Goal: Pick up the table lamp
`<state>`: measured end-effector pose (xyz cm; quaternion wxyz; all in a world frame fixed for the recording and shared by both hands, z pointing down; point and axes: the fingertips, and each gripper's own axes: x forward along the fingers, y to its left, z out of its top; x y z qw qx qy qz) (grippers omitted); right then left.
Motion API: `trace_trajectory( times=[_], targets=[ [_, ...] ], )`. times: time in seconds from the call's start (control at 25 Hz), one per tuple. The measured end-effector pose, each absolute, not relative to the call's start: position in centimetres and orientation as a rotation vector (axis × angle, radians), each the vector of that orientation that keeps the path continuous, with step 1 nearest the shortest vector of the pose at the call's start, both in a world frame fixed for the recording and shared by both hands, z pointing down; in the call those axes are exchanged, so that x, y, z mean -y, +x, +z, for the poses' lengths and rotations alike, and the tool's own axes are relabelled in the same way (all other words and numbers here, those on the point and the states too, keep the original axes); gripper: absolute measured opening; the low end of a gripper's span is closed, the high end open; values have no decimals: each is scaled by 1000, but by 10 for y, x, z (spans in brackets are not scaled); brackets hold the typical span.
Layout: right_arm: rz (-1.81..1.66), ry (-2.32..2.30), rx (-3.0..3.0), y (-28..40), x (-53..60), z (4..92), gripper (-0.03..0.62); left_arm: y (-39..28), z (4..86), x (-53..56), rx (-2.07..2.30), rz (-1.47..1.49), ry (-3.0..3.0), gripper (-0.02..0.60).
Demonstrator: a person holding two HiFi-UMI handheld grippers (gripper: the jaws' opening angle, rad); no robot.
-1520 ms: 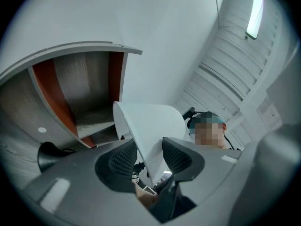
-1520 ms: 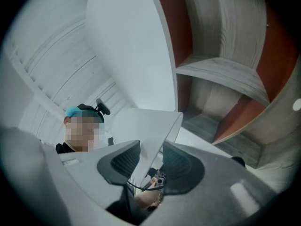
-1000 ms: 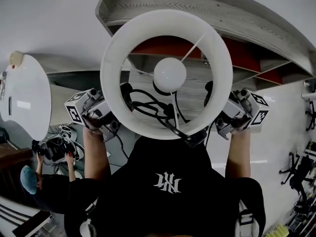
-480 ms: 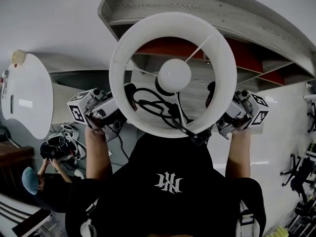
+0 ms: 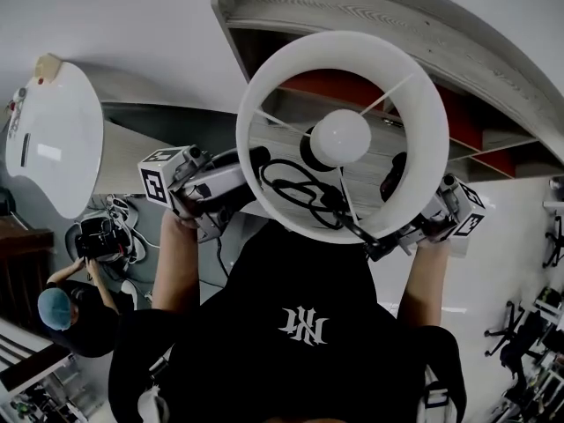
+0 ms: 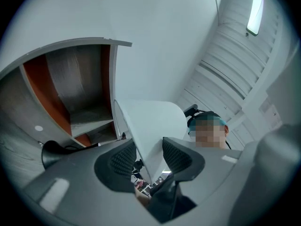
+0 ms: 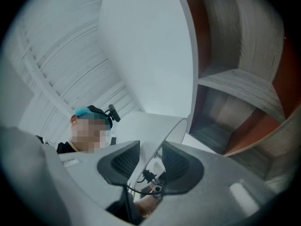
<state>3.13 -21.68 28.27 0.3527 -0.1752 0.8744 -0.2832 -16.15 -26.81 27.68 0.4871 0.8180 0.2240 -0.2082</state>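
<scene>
The table lamp's white drum shade [image 5: 348, 47] hangs in the air in front of the person, seen from above with its round bulb [image 5: 341, 137] and a black cord [image 5: 300, 192] showing inside. My left gripper [image 5: 245, 167] is shut on the shade's left wall. My right gripper [image 5: 407, 192] is shut on the right wall, and its jaws have just been closing slightly on it. In the left gripper view the shade's wall [image 6: 150, 121] runs between the pads [image 6: 176, 155] of my gripper [image 6: 149, 154]. In the right gripper view the shade [image 7: 155, 126] sits in my gripper [image 7: 150, 157]. The lamp's base is hidden.
A curved grey wooden shelf unit with red back panels [image 5: 370, 16] stands just behind the lamp. A white oval panel [image 5: 53, 139] is at the left. Another person in a teal cap [image 5: 53, 311] crouches at the lower left with equipment. Chairs [image 5: 529, 324] stand at the right.
In the head view the lamp, both grippers and the shelf have all slid to the right together. Both grips on the shade look the same.
</scene>
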Motion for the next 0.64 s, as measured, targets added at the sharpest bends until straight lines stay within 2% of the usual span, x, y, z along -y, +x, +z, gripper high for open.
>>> trace_trajectory(
  times=[0.64],
  targets=[
    [-763, -484, -2298, 38, 209, 296, 147, -153, 289, 260, -547, -519, 1982, 175]
  ],
)
